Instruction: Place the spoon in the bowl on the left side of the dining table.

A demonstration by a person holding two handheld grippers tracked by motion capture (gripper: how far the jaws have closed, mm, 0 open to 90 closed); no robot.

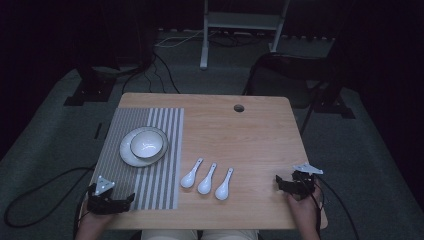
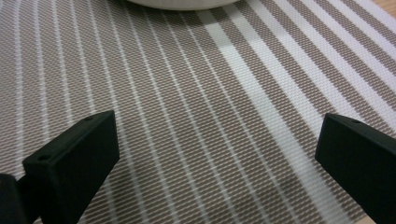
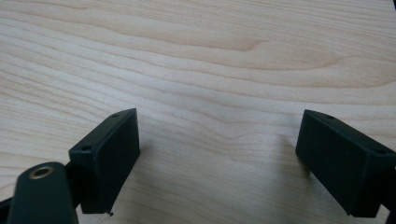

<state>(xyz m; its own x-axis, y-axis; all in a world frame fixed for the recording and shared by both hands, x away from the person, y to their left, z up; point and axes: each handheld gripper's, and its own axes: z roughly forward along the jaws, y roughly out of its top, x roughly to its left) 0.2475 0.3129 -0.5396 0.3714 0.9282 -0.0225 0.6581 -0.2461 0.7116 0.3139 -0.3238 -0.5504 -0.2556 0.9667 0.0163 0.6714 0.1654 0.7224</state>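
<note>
so far nothing is held, and the risks are judged from how things lie. on the worktop (image 1: 250, 135) a striped placemat (image 1: 115, 150) is spread at the left, and on it a plate (image 1: 126, 154) is set with a bowl (image 1: 148, 142) stacked inside; if the bowl were gripped by its thin rim, it could be tipped or slid off the glazed plate, and the mat could be dragged along with it. three white spoons (image 1: 207, 179) are laid side by side just right of the mat, close together, so that a neighbour could be knocked when one is picked, and a smooth handle could be let slip from the pads.

the left hand-held gripper (image 1: 131, 198) is rested over the near edge of the mat, short of the plate, its jaws spread wide with only mat between them. the right hand-held gripper (image 1: 278, 182) is kept at the near right of the worktop, well apart from the spoons, jaws likewise wide apart over bare wood.
</note>
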